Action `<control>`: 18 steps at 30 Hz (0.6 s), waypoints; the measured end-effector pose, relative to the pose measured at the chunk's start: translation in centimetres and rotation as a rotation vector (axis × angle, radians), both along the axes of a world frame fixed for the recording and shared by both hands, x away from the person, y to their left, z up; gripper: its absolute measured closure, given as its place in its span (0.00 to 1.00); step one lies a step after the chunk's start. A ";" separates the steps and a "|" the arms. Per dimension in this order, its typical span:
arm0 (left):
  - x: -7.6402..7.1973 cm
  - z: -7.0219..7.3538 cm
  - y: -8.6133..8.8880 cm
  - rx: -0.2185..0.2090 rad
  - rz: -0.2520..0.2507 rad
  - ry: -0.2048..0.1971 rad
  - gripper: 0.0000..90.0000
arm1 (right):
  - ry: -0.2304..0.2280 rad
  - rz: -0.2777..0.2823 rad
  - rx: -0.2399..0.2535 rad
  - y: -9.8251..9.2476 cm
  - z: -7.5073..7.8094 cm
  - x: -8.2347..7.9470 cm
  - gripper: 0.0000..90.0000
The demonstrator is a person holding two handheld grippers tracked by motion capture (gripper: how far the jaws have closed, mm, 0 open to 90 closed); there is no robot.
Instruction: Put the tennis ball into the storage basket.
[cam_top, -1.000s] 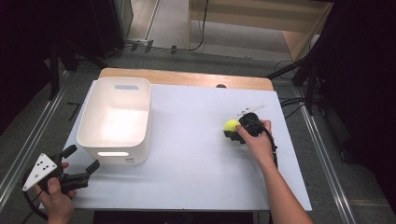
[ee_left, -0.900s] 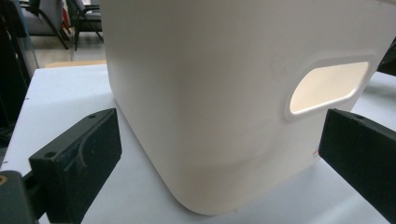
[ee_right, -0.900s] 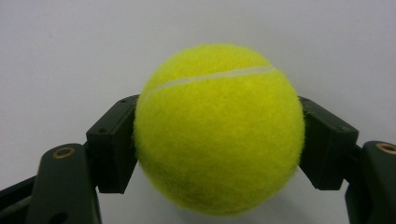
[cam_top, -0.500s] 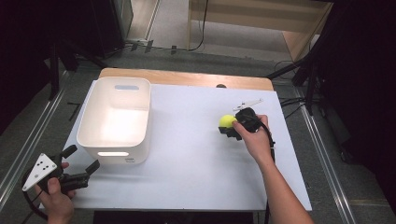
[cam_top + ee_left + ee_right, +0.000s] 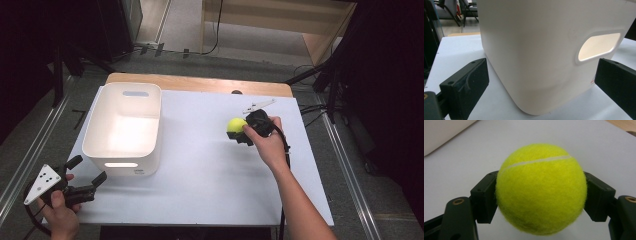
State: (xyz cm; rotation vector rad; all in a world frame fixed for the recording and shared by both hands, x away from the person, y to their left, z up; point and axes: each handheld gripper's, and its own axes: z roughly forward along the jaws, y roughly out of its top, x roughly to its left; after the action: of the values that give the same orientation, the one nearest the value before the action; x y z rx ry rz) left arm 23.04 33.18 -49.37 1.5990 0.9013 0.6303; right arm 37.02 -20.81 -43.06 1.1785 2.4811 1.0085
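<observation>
1. My right gripper has its jaws pinching the tennis ball between them, above the counter.
2. My left gripper's jaws are spread, the white bin just ahead.

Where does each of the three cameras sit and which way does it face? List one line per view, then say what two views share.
High view: fixed above the person's side, looking forward and down on the table; both forearms, the left gripper and the right gripper show.
Left gripper view: rides the left gripper, facing the white bin; its two fingers spread apart.
Right gripper view: rides the right gripper, facing the tennis ball between its fingers.
Shared: the high view and left gripper view both show the bin.
</observation>
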 end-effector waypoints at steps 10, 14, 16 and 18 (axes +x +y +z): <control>0.0 0.0 0.0 -0.002 -0.002 -0.002 0.00 | -0.009 0.031 0.001 1.2 0.9 0.2 0.26; 0.0 0.0 0.0 -0.006 -0.003 -0.004 0.00 | -0.009 0.049 0.002 1.9 1.3 0.2 0.26; 0.0 0.0 0.0 -0.006 -0.003 -0.004 0.00 | -0.007 0.064 0.009 2.2 1.6 0.3 0.26; 0.0 0.0 0.0 -0.005 -0.003 -0.004 0.00 | -0.002 0.083 0.013 2.6 1.8 0.3 0.26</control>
State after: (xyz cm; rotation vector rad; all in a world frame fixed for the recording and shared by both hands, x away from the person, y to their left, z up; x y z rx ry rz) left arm 23.05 33.17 -49.39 1.5938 0.8965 0.6284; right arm 37.35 -18.20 -41.30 1.0864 2.5445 1.0476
